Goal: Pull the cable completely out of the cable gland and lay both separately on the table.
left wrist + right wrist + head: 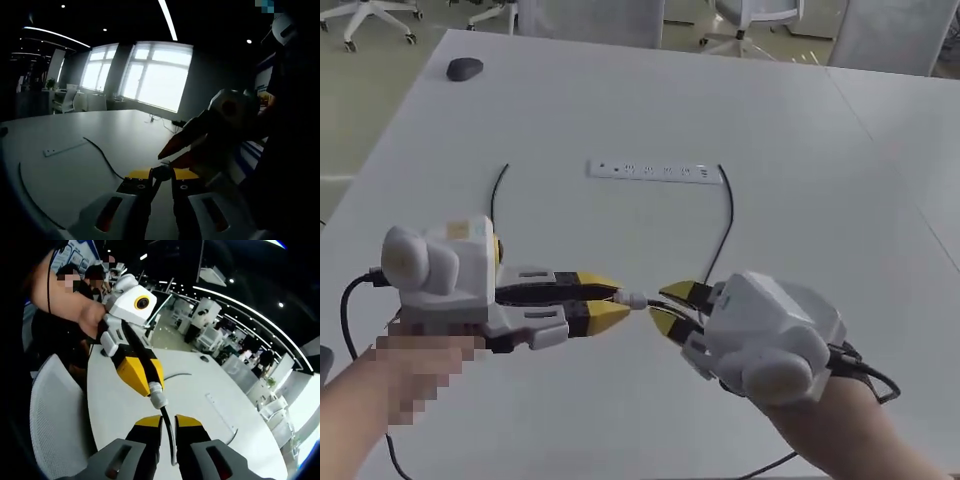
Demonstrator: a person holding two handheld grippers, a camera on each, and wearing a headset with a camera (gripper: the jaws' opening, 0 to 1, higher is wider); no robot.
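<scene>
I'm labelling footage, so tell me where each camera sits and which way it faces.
Head view: worn on the head, looking down at the table; left gripper and right gripper show.
Left gripper view: on the left gripper, facing windows across the table; own jaws, right gripper show.
Right gripper view: on the right gripper, facing the left gripper; own jaws show.
Shared: the cable gland.

Cable gland point(635, 298) partly hidden between jaws of the left gripper point(618, 298)
</scene>
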